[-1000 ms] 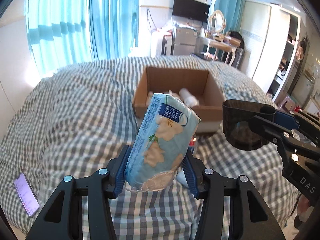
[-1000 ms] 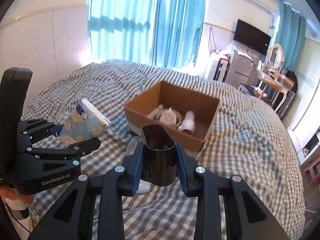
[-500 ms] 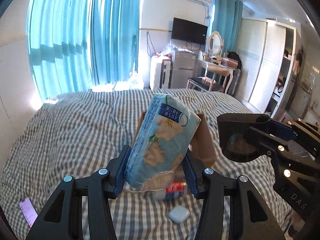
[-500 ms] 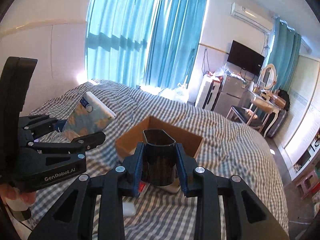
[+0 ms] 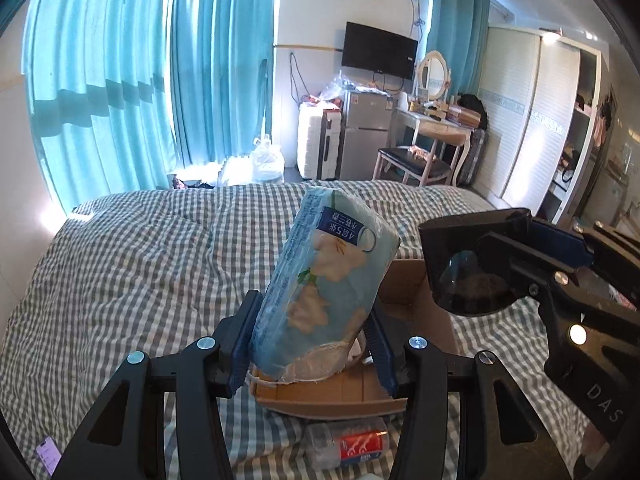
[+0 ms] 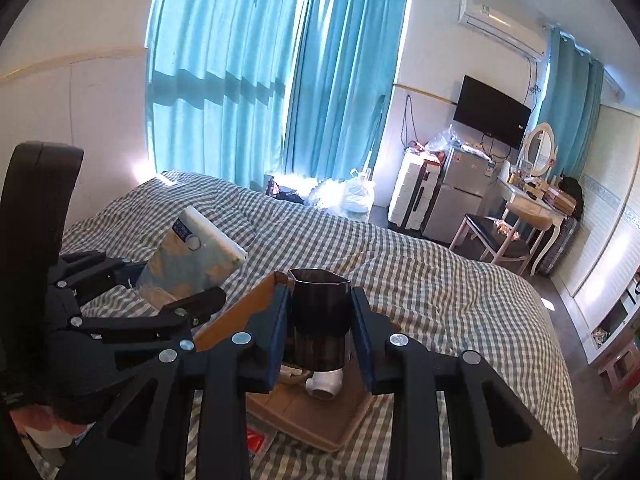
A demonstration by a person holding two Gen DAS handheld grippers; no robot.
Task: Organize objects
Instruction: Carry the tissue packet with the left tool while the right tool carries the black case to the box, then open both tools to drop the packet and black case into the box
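Left claw (image 5: 312, 344) grasps 1 tissue pack (image 5: 328, 280). Right claw (image 6: 320, 340) grasps 1 black cup (image 6: 320, 320). Below: 1 cardboard box (image 5: 332, 396), 1 bottle (image 5: 348, 444) on the bed (image 5: 140, 260).

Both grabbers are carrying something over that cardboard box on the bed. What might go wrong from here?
The tissue pack is pinched only near its lower end by the left gripper and leans, so it might slip or tip out. The right gripper with its black cup is close beside the left, so they could bump. The cardboard box sits on soft bedding and may shift when things drop in.
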